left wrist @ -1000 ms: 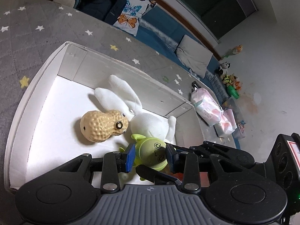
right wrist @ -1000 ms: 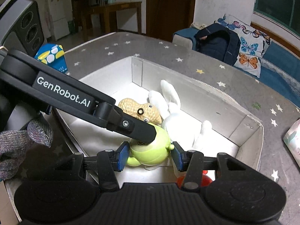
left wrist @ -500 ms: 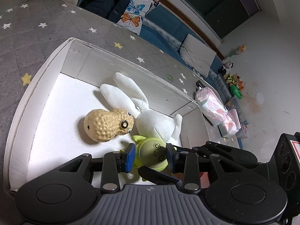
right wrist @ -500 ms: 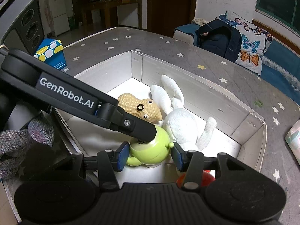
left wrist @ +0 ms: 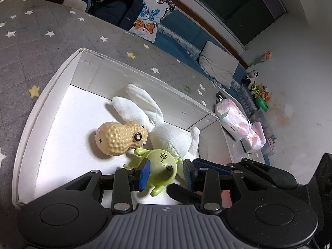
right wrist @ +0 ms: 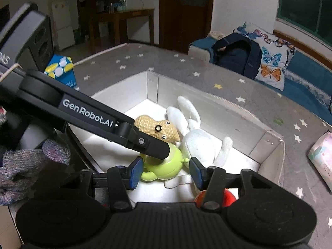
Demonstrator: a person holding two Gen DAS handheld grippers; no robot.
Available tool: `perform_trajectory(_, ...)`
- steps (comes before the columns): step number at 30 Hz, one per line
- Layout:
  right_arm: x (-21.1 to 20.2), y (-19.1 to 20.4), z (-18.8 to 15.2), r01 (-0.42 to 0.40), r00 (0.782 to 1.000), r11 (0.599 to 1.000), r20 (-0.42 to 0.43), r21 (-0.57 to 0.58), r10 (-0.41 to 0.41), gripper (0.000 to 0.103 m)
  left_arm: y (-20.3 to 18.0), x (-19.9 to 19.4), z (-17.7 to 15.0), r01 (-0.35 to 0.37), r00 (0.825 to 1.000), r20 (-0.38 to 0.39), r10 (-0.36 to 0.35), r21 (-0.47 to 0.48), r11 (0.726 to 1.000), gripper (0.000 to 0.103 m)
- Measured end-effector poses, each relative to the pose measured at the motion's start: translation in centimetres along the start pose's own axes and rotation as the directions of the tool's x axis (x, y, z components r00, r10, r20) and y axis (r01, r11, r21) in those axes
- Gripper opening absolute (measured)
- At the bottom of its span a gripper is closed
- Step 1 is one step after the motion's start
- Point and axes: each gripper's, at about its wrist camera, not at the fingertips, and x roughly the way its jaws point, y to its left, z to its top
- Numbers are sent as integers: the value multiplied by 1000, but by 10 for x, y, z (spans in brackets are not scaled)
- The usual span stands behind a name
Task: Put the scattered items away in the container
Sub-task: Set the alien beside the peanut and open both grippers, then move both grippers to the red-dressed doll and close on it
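Observation:
A white box (left wrist: 49, 95) (right wrist: 228, 112) holds a tan peanut toy (left wrist: 120, 138) (right wrist: 157, 128), a white plush rabbit (left wrist: 166, 132) (right wrist: 199, 141) and a green alien toy (left wrist: 161, 168) (right wrist: 166, 166). My left gripper (left wrist: 166, 173) is open, its blue pads either side of the green toy, which lies on the box floor. My right gripper (right wrist: 166, 173) is open just above the same toy, with the left gripper's finger (right wrist: 145, 143) crossing in front. A red object (right wrist: 228, 197) peeks out behind the right finger.
The box sits on a grey star-patterned mat (left wrist: 31, 31). Pink tissue packs (left wrist: 234, 120) lie past the box's far right corner. A blue tissue box (right wrist: 62, 70) stands left of the box. A backpack (right wrist: 238, 56) and butterfly pillow (right wrist: 274, 66) rest on a sofa behind.
My left gripper's jaws have opened wider around the green toy, which now rests loose on the box floor. Both grippers have pulled back and up slightly.

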Motion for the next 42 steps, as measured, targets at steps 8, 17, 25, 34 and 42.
perform_trajectory(8,-37,14,-14,2,996,1000,95,18,-4,51,-7,-26,-10,6,999,51,-7,22,1000,37)
perform_trajectory(17,-70,42,-45,-10,989,1000,145,-3,10,63,-17,-62,-38,3,994,108,-10,64,998,37)
perform_trajectory(25,-70,68,-70,-43,990,999,133,-24,46,75,-14,-88,-72,-11,993,121,1,81,997,37)
perform_trajectory(34,-51,85,-82,-63,993,998,101,6,62,78,0,-90,-97,-14,997,82,8,75,997,37)
perform_trajectory(42,-40,95,-85,-38,995,999,88,6,38,85,9,-85,-103,-5,998,55,2,69,998,37)
